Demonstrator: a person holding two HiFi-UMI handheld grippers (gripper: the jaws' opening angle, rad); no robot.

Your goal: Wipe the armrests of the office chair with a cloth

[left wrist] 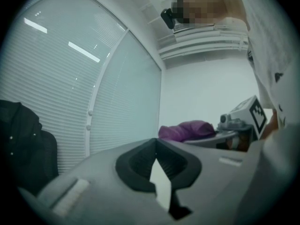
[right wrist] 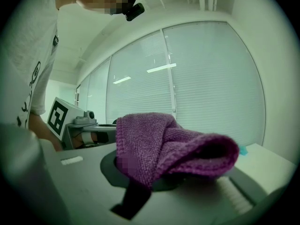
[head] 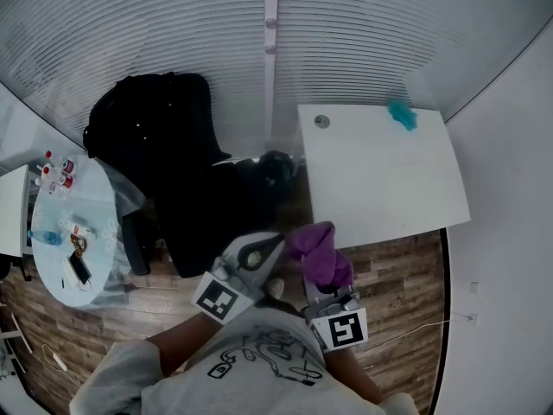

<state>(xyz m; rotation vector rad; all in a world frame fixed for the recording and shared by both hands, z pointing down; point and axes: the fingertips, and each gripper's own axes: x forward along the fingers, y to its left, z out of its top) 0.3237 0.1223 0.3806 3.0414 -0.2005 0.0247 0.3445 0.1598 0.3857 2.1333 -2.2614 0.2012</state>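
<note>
- My left tongs (left wrist: pixel 156 143) are closed tip to tip, with nothing between them.
- My right tongs (head: pixel 327 289) are clamped on the purple cloth (right wrist: pixel 164 142), which bunches over the jaws.
- Both tongs are held close to my chest, side by side.
- The black office chair (head: pixel 173 167) stands just ahead and to the left, not touching the cloth.
- The white desk (head: pixel 380 175) is ahead on my right.

The purple knitted cloth (right wrist: pixel 173 144) drapes over the right tool (right wrist: pixel 152 175), covering its jaw tips. The black office chair (head: pixel 207 219) reads as one dark mass, armrests indistinguishable. A small teal thing (head: pixel 402 115) on the white counter (head: pixel 380 180) is unidentifiable.
</note>
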